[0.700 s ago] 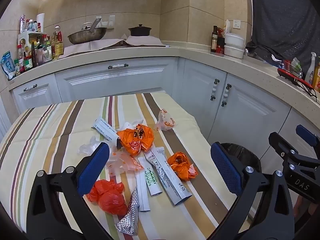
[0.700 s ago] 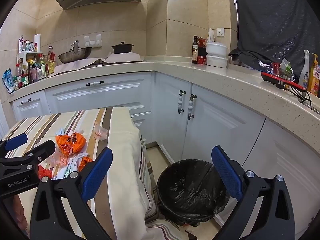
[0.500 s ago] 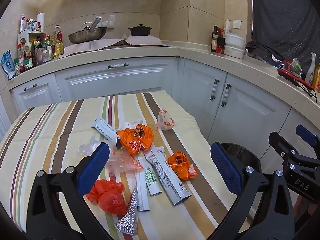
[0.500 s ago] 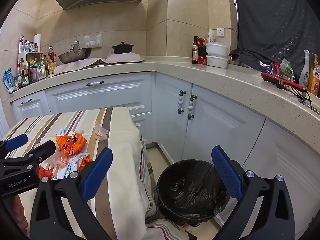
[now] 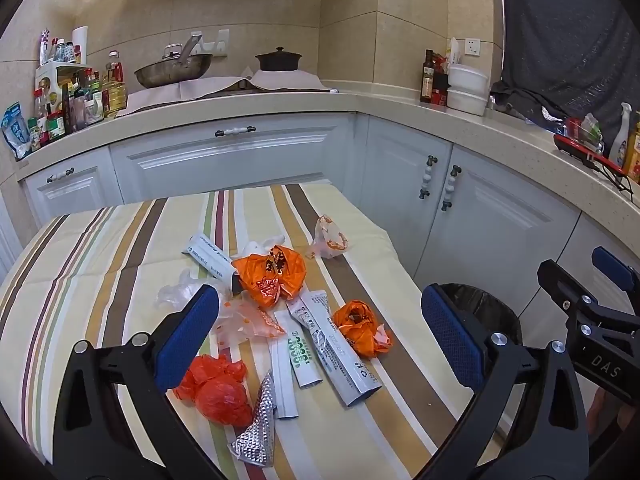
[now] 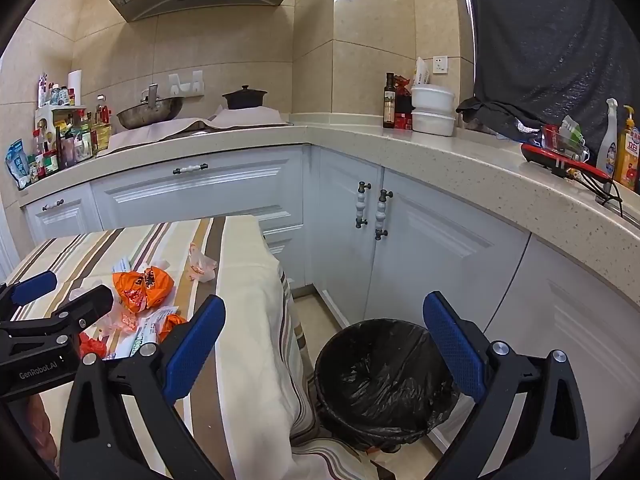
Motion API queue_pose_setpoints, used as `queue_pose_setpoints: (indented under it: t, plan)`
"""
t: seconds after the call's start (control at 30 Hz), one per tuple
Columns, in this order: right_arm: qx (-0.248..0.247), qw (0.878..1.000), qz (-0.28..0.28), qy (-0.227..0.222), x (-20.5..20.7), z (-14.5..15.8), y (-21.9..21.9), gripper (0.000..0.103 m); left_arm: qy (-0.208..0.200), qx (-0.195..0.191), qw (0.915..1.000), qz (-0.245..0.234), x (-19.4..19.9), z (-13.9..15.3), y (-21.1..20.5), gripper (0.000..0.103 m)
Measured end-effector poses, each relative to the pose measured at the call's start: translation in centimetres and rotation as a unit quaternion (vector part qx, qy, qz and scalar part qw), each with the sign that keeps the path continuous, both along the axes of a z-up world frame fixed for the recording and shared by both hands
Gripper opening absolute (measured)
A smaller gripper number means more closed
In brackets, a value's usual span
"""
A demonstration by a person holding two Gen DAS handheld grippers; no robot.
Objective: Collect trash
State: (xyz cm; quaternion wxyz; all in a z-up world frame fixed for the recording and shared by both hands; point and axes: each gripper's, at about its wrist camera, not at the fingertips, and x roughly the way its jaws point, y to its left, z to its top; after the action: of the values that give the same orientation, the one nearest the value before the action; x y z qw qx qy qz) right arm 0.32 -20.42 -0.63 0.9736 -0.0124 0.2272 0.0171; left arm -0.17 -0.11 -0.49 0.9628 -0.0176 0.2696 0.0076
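Left cam: my left gripper (image 5: 320,344) has its fingers spread wide, holding nothing, over the trash (image 5: 276,320) scattered mid-table (image 5: 100,248). Bin (image 5: 480,308) sits at 3 o'clock off the edge.

Right cam: right gripper (image 6: 324,344) also released and empty, bin (image 6: 384,376) dead ahead on the floor, trash at 9 o'clock.

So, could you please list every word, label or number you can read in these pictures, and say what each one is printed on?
"DAS": on the black body of the right gripper, seen from the left wrist.
"GenRobot.AI": on the black body of the left gripper, seen from the right wrist.
Long white sachets on the striped tablecloth: print too blurred.
Counter bottles and jars: labels too small.
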Motion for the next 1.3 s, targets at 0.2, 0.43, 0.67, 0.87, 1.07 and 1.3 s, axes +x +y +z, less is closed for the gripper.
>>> queue_pose_setpoints:
  t: [0.2,0.43,0.67,0.87,1.07,1.3]
  plan:
    - [0.001,1.000,0.000,0.000,-0.05,-0.03,0.09,0.096,0.001,0.002,1.0000,-0.002,-0.14,0.00,-0.26,0.099]
    - [0.001,1.000,0.000,-0.001,-0.14,0.03,0.17,0.096,0.002,0.001,1.0000,-0.002,-0.20,-0.04,-0.23,0.099]
    - [0.001,1.000,0.000,-0.002,-0.14,-0.03,0.11,0.096,0.003,0.000,1.0000,-0.002,-0.23,-0.11,-0.19,0.099]
    - [0.002,1.000,-0.001,-0.002,-0.20,-0.08,0.21,0.096,0.005,0.000,1.0000,-0.001,-0.25,-0.23,-0.10,0.099]
    - [0.001,1.000,0.000,-0.002,-0.15,0.06,0.03,0.096,0.007,-0.001,1.0000,0.000,-0.25,-0.50,0.06,0.099]
    - [0.001,1.000,-0.001,-0.002,-0.22,0.20,-0.05,0.096,0.008,-0.002,1.0000,0.002,-0.20,-0.49,0.22,0.099]
